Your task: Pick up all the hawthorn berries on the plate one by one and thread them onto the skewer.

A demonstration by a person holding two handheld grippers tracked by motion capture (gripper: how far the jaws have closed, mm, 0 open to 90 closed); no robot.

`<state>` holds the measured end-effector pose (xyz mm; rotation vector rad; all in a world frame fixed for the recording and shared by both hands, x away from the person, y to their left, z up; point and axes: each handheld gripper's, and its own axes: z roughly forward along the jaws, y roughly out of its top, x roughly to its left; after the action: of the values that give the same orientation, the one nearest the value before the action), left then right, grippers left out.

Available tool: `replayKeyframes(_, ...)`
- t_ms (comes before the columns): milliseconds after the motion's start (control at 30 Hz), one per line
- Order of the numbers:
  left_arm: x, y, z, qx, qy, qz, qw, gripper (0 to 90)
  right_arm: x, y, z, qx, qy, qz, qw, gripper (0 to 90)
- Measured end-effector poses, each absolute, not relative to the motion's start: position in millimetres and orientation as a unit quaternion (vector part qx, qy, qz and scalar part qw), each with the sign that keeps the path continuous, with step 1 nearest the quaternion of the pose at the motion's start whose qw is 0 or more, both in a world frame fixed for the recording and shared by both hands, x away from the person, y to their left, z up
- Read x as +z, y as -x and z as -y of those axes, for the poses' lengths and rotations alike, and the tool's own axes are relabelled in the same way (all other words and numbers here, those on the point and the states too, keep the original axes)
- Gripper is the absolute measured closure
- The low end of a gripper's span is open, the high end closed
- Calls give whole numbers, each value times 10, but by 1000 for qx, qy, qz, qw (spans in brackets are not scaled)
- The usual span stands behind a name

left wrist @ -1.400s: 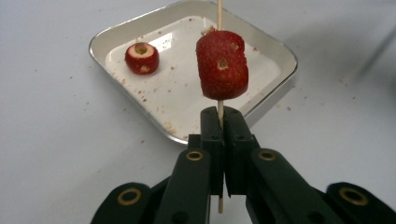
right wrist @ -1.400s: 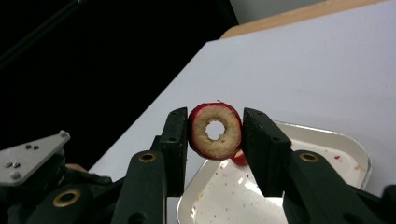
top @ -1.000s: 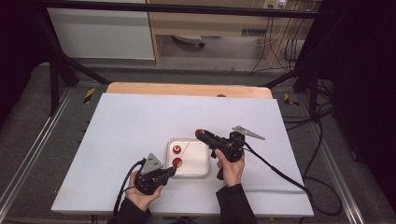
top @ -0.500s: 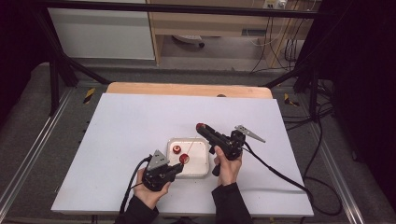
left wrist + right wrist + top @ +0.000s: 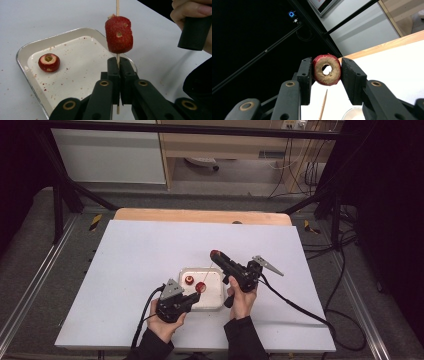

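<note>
One fruit slice point(image 5: 327, 70) with a hole sat clamped in my right gripper point(image 5: 327, 72), raised above the table point(image 5: 125, 270). My left gripper point(image 5: 119, 75) pinched a skewer point(image 5: 117, 6) carrying a second red piece point(image 5: 119, 35), just over the tray point(image 5: 32, 46).

No text, label, brand, number or sign can be read in any of the views. In the right gripper view, a board point(image 5: 322, 5) at the top edge carries small red marks, too blurred to read.
</note>
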<state>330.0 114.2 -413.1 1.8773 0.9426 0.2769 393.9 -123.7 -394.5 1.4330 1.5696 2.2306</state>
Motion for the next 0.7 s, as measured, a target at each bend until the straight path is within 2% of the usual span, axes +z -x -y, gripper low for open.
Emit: replayKeyframes(700, -4132, -3324, -1125, 110, -762, -399, 499, 879, -4007, -3930, 1192, 722, -465, -512, 20, 628)
